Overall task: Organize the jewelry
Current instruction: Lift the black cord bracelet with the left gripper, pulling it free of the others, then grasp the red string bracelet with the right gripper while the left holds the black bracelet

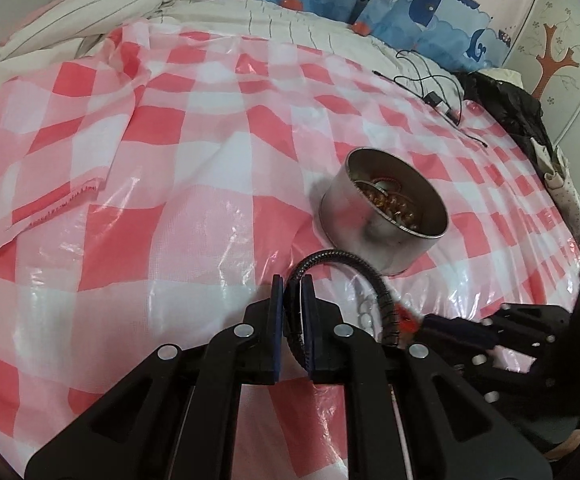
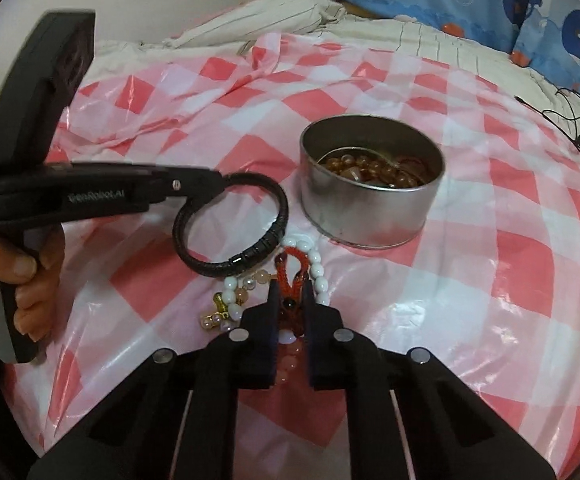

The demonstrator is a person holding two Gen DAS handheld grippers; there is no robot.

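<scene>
A round silver tin (image 2: 370, 204) holds amber beads (image 2: 374, 170) on the checked cloth; it also shows in the left wrist view (image 1: 370, 220). My left gripper (image 1: 292, 284) is shut on a black braided bracelet (image 1: 370, 280), also seen in the right wrist view (image 2: 246, 256) held just above the cloth left of the tin. My right gripper (image 2: 292, 288) is shut on a red beaded bracelet (image 2: 290, 272) in front of the tin. A white bead bracelet (image 2: 316, 270) and pink and gold pieces (image 2: 220, 312) lie under it.
A pink and white checked plastic cloth (image 1: 170, 200) covers a bed. Whale-print pillows (image 1: 430, 4) lie at the back. A black cable (image 1: 434, 92) and dark clothing (image 1: 506, 112) lie at the right. Folded striped bedding (image 2: 270, 4) sits at the back left.
</scene>
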